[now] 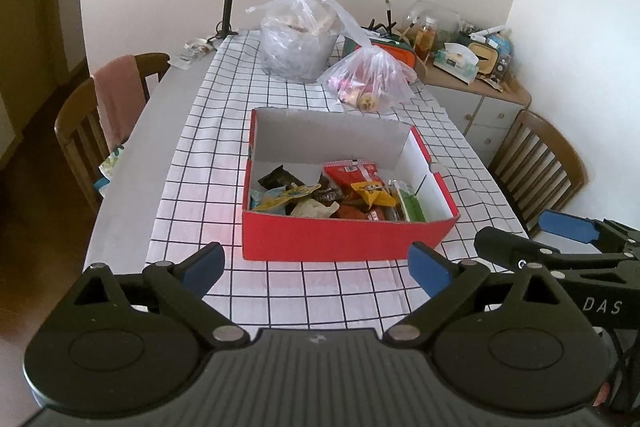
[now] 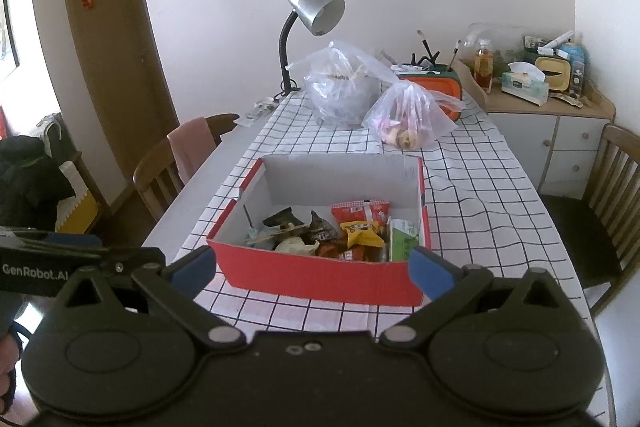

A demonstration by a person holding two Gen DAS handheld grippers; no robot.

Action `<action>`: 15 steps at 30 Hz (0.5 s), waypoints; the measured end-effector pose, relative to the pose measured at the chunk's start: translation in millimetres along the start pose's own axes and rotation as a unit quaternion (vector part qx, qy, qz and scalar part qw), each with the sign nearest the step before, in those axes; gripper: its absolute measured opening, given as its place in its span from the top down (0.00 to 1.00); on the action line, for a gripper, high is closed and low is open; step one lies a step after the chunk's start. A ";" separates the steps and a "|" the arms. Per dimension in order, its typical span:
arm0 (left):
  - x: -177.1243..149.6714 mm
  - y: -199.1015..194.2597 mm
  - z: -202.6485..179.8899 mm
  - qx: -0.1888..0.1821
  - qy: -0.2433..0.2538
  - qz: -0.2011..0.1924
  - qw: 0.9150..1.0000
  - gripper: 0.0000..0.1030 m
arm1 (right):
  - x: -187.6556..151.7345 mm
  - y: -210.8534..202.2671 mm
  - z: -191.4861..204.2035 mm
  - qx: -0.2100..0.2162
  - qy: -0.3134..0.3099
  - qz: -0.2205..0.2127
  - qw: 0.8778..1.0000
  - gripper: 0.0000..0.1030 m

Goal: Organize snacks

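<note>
Snacks (image 1: 340,197) sit piled in the red box (image 1: 344,237) at twelve o'clock; I hold left gripper (image 1: 318,265) and right gripper (image 2: 312,265) released, empty, clear of it.

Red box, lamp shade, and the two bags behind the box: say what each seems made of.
Red box: likely cardboard, matte red outside, plain white inside, with folded flap edges.
Lamp shade: probably metal, with a brushed silver sheen; painted plastic is possible.
Two bags: thin clear plastic film, crinkled and glossy, contents showing through.
</note>
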State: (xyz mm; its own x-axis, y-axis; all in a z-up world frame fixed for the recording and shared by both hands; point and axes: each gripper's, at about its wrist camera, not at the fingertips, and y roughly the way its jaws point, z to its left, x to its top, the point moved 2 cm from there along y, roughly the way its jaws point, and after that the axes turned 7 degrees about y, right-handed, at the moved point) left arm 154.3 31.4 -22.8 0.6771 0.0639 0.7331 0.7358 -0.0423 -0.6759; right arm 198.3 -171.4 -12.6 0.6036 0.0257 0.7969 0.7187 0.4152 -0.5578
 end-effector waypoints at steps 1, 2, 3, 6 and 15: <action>-0.5 -2.6 0.3 0.001 0.000 -0.001 1.000 0.04 | -0.3 -2.2 1.1 0.000 0.001 -0.001 1.000 0.00; -1.4 -6.1 0.7 0.001 0.000 -0.002 1.000 0.04 | -0.6 -4.4 2.2 0.000 0.001 -0.003 1.000 0.00; -2.3 -9.7 0.9 0.001 0.000 -0.004 1.000 0.04 | -0.7 -6.0 2.9 0.000 0.001 -0.004 1.000 0.00; -1.8 -16.8 0.5 0.002 0.004 -0.008 1.000 0.04 | -1.3 -8.8 3.6 0.000 0.002 -0.005 1.000 0.00; -2.7 -24.2 -5.0 0.013 0.004 -0.009 1.000 0.04 | 1.0 -10.8 -2.4 0.009 0.000 0.006 1.000 0.00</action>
State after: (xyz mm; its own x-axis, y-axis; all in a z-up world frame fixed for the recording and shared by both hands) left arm 134.8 27.2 -8.0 0.6642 0.0564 0.7454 0.7471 -0.0150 -0.6646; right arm 192.0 -178.1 -6.4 0.6126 0.0305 0.7898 0.7044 0.4321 -0.5631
